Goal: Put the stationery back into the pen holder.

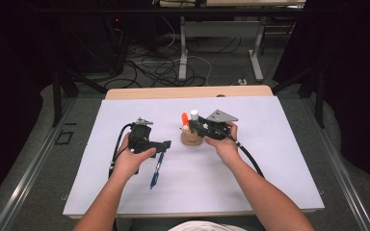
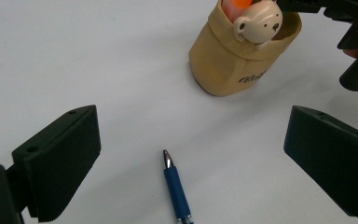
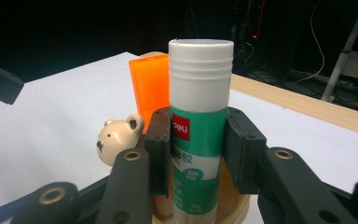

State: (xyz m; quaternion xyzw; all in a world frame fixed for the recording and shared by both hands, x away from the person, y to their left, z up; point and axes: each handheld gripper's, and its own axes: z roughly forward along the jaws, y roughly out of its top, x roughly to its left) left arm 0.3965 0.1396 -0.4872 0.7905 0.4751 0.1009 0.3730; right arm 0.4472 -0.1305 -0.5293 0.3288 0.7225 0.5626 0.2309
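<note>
One glue stick [image 3: 199, 126] gripped by the right gripper [image 3: 199, 154] over the holder [image 2: 235, 60] – nearly in; pen [image 2: 176, 191], lower centre, waits between the wide-open left gripper [image 2: 191, 154] jaws.

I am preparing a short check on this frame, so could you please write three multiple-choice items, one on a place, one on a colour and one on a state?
1. Where does the blue pen lie?
A. in the holder
B. on the white table sheet
C. on the floor

2. What colour is the cap of the glue stick?
A. white
B. black
C. red

3. How does the left gripper stand?
A. shut on the pen
B. shut on the holder
C. open, holding nothing

Answers: 1 B, the pen rests flat on the sheet, short of the tan bear holder. 2 A, the ribbed cap is white. 3 C, its jaws stand wide apart, either side of the pen tip.
</note>
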